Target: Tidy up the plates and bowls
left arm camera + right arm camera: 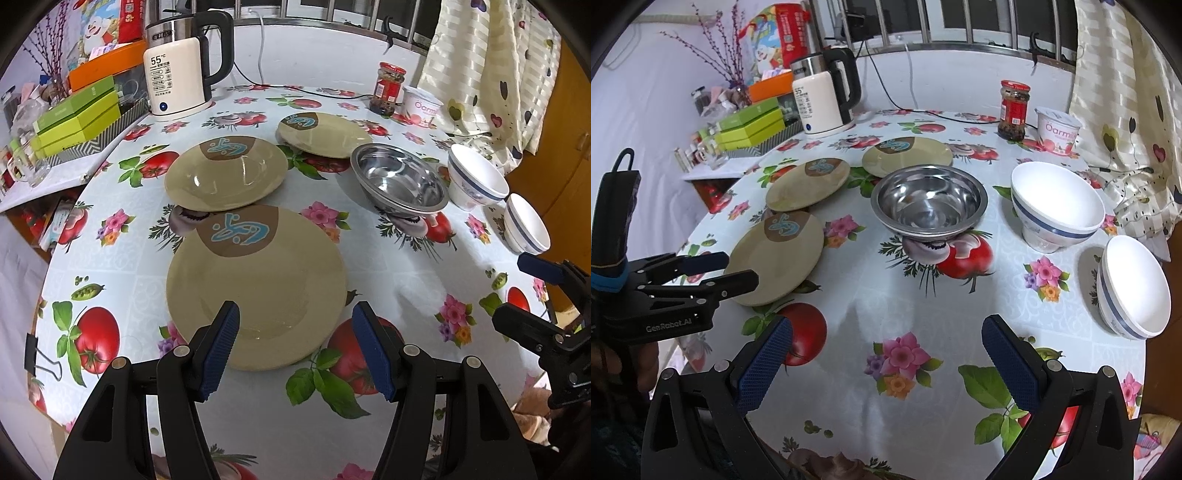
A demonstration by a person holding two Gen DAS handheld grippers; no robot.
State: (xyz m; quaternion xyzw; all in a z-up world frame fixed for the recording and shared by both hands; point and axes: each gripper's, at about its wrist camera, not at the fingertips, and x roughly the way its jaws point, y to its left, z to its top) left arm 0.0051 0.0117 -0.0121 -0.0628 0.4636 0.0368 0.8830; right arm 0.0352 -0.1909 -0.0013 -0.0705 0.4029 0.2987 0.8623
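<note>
— Along the far edge of the tabletop [923, 369], what writing can we read?

— "55°C" on the cream kettle [177, 74], and "Oarm…" on the white yogurt cup [1057, 130] beside the red-lidded jar [1014, 110]. "GenRobot.AI" is printed on our left tongs [718, 268].

— And the dishes?

— Three glossy tan round plates with brown-and-blue emblems: the near plate [255, 288], the middle plate [226, 173] overlapping its far rim, the far plate [325, 134]. The steel bowl [929, 201] sits mid-table; the two blue-banded white bowls, one [1057, 206] and another [1133, 286], sit by the right edge.

— Our tongs?

— Left tongs [295, 349] gape wide over the near plate's rim, gripping nothing. Right tongs [886, 365] gape wide over the floral oilcloth, empty.
</note>
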